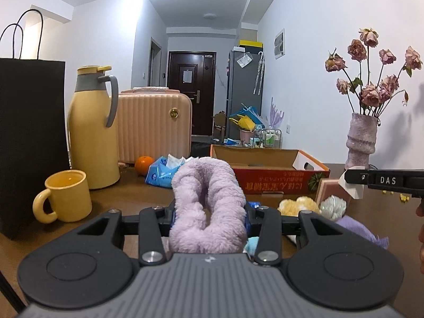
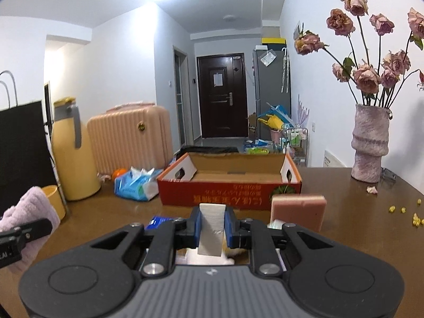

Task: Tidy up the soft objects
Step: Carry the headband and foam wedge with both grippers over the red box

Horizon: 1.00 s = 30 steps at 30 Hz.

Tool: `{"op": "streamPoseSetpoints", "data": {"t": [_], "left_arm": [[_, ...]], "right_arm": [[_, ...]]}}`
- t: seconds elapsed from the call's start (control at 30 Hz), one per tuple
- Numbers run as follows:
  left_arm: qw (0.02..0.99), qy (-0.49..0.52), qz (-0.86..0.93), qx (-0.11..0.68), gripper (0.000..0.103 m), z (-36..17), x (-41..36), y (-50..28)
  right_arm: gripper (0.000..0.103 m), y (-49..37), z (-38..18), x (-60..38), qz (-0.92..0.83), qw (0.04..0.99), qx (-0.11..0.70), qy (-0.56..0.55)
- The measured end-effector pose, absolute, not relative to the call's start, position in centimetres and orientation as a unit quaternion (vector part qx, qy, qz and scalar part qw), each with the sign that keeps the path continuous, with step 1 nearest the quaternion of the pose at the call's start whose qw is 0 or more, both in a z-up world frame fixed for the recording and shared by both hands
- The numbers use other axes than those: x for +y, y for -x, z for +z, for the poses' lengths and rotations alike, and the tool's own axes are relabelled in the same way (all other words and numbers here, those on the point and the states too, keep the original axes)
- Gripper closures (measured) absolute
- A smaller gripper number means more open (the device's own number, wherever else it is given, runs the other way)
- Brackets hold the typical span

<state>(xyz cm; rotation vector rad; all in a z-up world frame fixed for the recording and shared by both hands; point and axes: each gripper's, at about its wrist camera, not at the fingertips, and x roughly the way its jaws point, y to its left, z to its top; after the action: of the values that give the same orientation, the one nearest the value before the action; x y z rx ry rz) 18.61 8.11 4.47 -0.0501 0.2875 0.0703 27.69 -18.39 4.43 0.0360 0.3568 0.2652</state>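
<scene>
My left gripper [image 1: 209,212] is shut on a folded lilac fleece cloth [image 1: 208,206], held above the brown table; the same lilac cloth [image 2: 29,212] shows at the left edge of the right wrist view. My right gripper [image 2: 212,225] is shut on a white sponge block [image 2: 211,228], also lifted. Ahead stands an open red cardboard box [image 2: 228,193], which looks empty inside. A pink sponge [image 2: 298,210] stands on edge by the box's near right corner. In the left wrist view a yellow fluffy item [image 1: 298,205], a pale green scrunchy item [image 1: 332,206] and a purple cloth [image 1: 360,230] lie on the table.
A yellow mug [image 1: 65,196], yellow thermos jug [image 1: 94,129] and black paper bag [image 1: 29,143] stand at the left. A blue tissue pack [image 2: 137,184] and an orange [image 1: 144,164] lie left of the box. A vase of dried roses [image 2: 369,143] stands at the right, with yellow crumbs [image 2: 402,212] nearby.
</scene>
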Motion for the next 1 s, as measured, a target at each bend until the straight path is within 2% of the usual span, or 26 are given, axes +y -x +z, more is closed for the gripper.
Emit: {"op": "streamPoseSetpoints", "data": {"t": [0.6, 1.0], "left_arm": [[0.988, 0.043, 0.023, 0.145, 0.061, 6.8, 6.6, -27.0], [0.987, 0.061, 0.025, 0.148, 0.061, 8.8, 6.1, -33.2]], "right_arm": [[0.086, -34.9, 7.5, -19.6, 0.11, 0.984, 0.132, -0.052], [0.086, -40.2, 8.1, -20.8, 0.095, 0.985, 0.137, -0.048]]}}
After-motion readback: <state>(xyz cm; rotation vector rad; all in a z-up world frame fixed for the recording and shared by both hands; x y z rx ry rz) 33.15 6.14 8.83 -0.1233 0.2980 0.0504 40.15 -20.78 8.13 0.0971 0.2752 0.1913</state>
